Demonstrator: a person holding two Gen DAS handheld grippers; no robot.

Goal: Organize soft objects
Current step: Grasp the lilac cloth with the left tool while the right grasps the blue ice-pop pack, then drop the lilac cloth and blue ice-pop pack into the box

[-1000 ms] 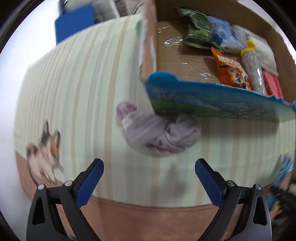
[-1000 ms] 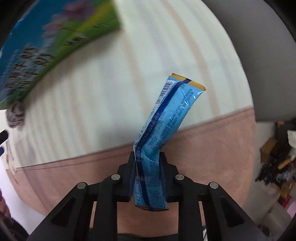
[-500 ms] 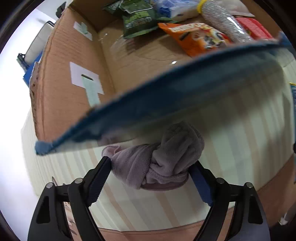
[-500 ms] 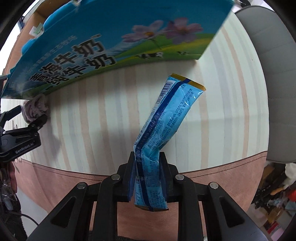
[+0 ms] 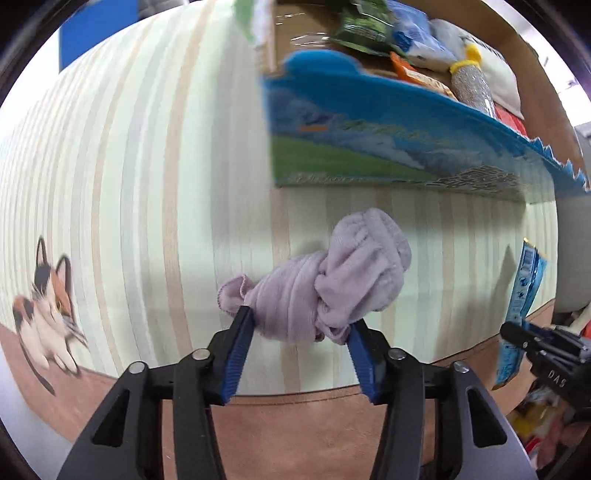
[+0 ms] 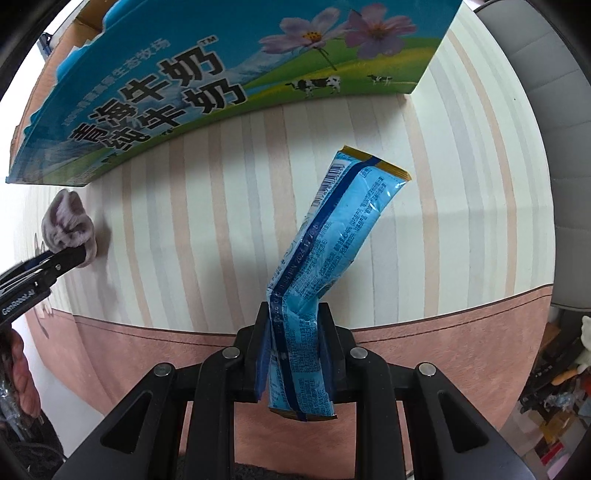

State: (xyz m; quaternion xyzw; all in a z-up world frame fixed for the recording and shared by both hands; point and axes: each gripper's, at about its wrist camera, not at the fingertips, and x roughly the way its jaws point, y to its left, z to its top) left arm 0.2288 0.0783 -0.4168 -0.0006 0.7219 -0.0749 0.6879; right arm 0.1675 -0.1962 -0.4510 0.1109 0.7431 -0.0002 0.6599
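My left gripper (image 5: 299, 325) is shut on a knotted lilac cloth (image 5: 325, 280) and holds it above the striped tablecloth (image 5: 147, 184), in front of the cardboard milk box (image 5: 388, 147). The cloth also shows in the right wrist view (image 6: 68, 229), with the left gripper (image 6: 70, 258) under it. My right gripper (image 6: 293, 328) is shut on a light blue snack packet (image 6: 332, 240) that sticks up over the tablecloth (image 6: 207, 229). The packet (image 5: 522, 291) and the right gripper (image 5: 517, 332) show at the right edge of the left wrist view.
The open box (image 6: 221, 74) holds several snack packs, a green one (image 5: 365, 29), an orange one (image 5: 417, 77) and a glittery tube (image 5: 471, 85). A cat print (image 5: 48, 306) marks the cloth at left. A grey chair (image 6: 554, 147) stands at right, clutter (image 6: 557, 380) beyond the table edge.
My left gripper has closed on the lilac cloth and lifted it back away from the box. My right gripper keeps the blue packet and has barely moved.
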